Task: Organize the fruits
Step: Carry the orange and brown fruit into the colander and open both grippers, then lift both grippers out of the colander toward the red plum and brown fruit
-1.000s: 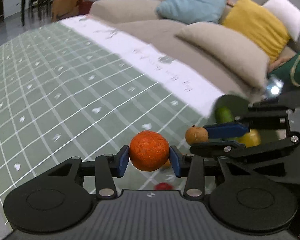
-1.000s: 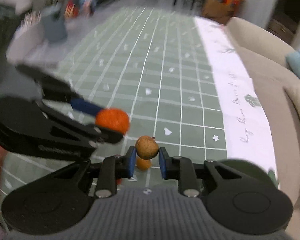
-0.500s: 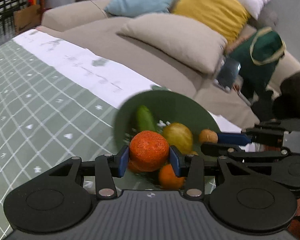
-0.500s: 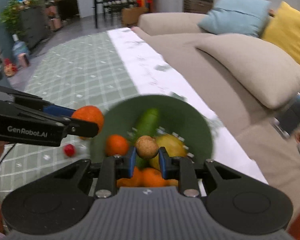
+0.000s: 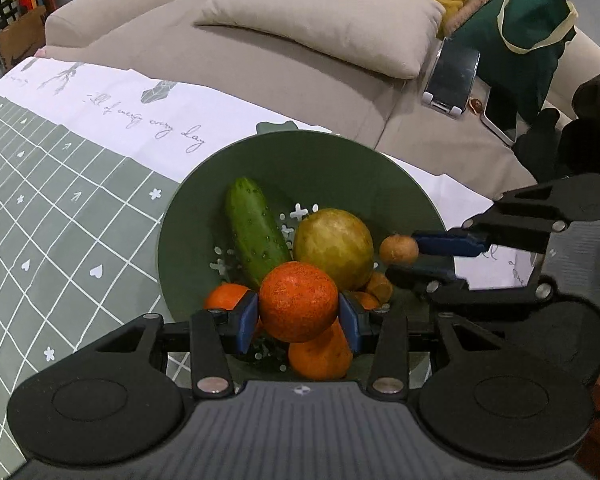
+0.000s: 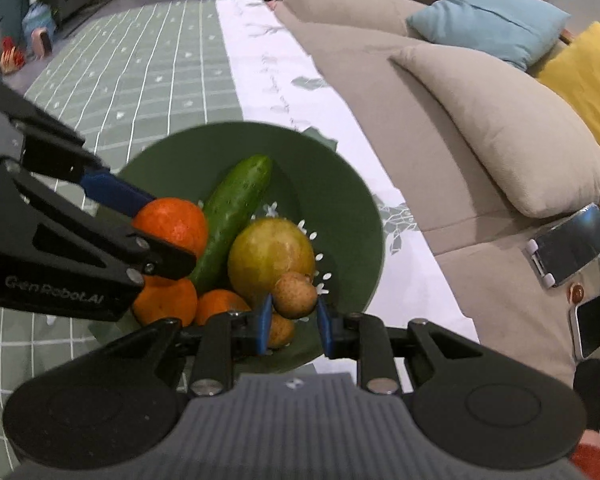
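Observation:
A dark green bowl (image 5: 320,160) (image 6: 340,184) stands near the tablecloth's white border. In it lie a cucumber (image 5: 254,236) (image 6: 232,208), a big yellow-green round fruit (image 5: 334,246) (image 6: 270,258) and several oranges (image 5: 226,296) (image 6: 166,304). My left gripper (image 5: 299,316) is shut on an orange (image 5: 298,306) (image 6: 172,224) and hangs over the bowl's near side. My right gripper (image 6: 292,320) is shut on a small brown round fruit (image 6: 294,294) (image 5: 399,249), over the bowl's right side.
The green checked tablecloth (image 5: 52,208) stretches left. Behind the bowl runs a beige sofa (image 5: 260,60) with a beige pillow (image 5: 332,24), a green bag (image 5: 516,40) and a phone on a stand (image 5: 454,76). A second phone (image 6: 592,324) lies on the sofa.
Both grippers swung with their fruits from over the open tablecloth to above the green bowl, which now fills the middle of both views. Their grips have not changed.

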Available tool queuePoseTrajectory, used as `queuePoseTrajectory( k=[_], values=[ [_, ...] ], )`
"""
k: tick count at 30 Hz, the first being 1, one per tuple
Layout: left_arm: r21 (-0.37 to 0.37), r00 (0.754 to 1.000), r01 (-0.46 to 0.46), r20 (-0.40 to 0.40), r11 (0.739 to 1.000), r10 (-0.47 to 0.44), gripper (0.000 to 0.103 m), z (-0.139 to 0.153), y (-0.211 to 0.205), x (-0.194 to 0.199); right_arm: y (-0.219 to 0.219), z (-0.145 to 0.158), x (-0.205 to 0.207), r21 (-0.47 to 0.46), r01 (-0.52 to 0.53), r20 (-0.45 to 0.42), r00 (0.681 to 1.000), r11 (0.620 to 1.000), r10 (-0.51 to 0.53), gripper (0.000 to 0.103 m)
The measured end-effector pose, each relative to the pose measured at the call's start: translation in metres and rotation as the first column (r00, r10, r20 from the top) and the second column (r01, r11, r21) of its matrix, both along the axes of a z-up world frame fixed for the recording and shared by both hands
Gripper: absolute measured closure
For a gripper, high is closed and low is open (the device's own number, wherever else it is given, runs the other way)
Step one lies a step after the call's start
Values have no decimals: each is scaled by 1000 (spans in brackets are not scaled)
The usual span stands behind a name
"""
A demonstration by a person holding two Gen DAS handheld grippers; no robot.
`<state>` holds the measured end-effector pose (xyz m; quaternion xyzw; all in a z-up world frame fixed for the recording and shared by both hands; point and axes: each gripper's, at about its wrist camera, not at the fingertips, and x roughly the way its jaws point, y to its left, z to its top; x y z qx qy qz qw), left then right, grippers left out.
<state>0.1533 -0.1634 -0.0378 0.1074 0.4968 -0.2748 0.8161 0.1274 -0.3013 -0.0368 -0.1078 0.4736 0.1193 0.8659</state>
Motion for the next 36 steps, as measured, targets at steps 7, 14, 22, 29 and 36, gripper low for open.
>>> queuePoseTrajectory(
  k=[7, 14, 22, 29, 36],
  values=[
    [6, 1000, -22, -22, 1000, 22, 54, -9, -2, 10, 7, -16, 6, -41, -59, -40, 998, 997, 58, 83],
    [15, 1000, -13, -13, 1000, 13, 52, -11, -5, 12, 5, -18, 10, -54, -75, -44, 996, 996, 73, 82],
    [19, 1000, -3, 6, 1000, 3, 44, -9, -4, 9, 6, -14, 8, -56, -79, -45, 996, 995, 76, 77],
    [-24, 999, -15, 49, 1000, 17, 42, 10, 6, 3, 10, -3, 3, -67, -86, -15, 996, 994, 85, 64],
    [-57, 992, -41, 114, 998, 47, 42, 37, 30, -9, 13, 20, -6, -35, -48, 49, 998, 998, 49, 58]
  ],
)
